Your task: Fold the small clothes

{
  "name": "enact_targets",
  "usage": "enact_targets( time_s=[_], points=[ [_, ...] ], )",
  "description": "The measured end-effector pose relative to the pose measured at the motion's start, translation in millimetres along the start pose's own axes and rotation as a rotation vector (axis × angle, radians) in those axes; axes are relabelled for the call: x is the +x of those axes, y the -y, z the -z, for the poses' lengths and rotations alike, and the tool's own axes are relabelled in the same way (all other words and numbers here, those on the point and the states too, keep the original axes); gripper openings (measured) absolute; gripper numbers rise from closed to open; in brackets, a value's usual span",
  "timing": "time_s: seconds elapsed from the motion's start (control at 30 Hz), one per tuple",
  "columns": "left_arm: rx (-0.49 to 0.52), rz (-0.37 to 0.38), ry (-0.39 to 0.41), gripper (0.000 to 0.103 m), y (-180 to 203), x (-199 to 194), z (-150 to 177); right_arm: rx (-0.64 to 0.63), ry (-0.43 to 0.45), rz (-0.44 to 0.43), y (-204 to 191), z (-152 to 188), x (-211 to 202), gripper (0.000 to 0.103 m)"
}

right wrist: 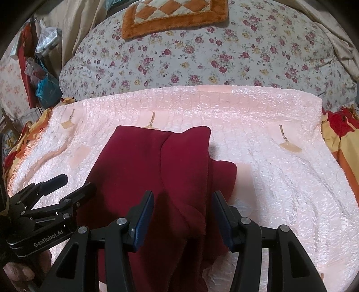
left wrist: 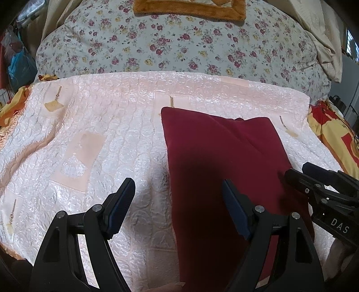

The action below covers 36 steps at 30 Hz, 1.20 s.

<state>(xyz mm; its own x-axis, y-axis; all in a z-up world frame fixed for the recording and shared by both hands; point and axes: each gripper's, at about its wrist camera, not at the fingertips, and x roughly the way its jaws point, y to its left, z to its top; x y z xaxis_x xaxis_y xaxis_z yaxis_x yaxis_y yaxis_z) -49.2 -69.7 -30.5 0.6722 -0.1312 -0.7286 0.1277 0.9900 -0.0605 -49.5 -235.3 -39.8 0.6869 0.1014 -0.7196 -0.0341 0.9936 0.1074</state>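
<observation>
A dark red garment [left wrist: 224, 161] of soft, matte, fleece-like fabric lies folded lengthwise into a long, roughly rectangular strip on a pale pink quilted bedspread [left wrist: 101, 125]. The bedspread has a glossy, puckered surface stitched in circular patterns, with smooth flat peach patches and small tan tassel motifs. In the right wrist view the garment [right wrist: 143, 170] shows overlapping layers with a curved seam edge running down its middle and a rounded flap projecting on its right side. The left gripper [left wrist: 177, 209] has its two fingers spread wide apart and holds nothing: the left finger stands above bare bedspread, the right finger above the garment, and the garment's left edge passes between them. The fingers are black plastic with dark blue ribbed pads [left wrist: 119, 209]. The right gripper [right wrist: 182, 219] likewise has its fingers parted and empty, positioned above the near portion of the garment; whether the tips touch the cloth cannot be determined. Each gripper appears in the other camera at the frame edge, with its fingers apart. Beyond the bedspread lies a bulky grey floral quilt [left wrist: 179, 45] printed with small dark red and yellow roses. On top of it rests an orange plush mat [right wrist: 175, 15] with a cream and orange diamond pattern. A red and yellow sheet [left wrist: 336, 134] shows at the bedspread's sides.
</observation>
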Motion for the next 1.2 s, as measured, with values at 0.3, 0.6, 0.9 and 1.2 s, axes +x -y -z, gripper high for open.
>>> enact_targets(
  time_s=[0.3, 0.6, 0.9, 1.2],
  points=[
    [-0.004, 0.005, -0.008, 0.080, -1.0, 1.7, 0.9, -0.002, -0.005, -0.002, -0.8, 0.1, 2.2, 0.052],
    [-0.004, 0.003, -0.011, 0.080, -2.4, 2.5, 0.7, 0.003, -0.011, -0.007, 2.7, -0.5, 5.5, 0.052],
    [-0.004, 0.004, -0.012, 0.080, -3.6, 3.1, -0.1, -0.005, -0.013, -0.009, 1.9, -2.2, 6.5, 0.052],
    [-0.006, 0.002, -0.009, 0.080, -4.5, 2.5, -0.4, -0.009, -0.017, -0.010, -1.6, -1.3, 6.3, 0.052]
  ],
)
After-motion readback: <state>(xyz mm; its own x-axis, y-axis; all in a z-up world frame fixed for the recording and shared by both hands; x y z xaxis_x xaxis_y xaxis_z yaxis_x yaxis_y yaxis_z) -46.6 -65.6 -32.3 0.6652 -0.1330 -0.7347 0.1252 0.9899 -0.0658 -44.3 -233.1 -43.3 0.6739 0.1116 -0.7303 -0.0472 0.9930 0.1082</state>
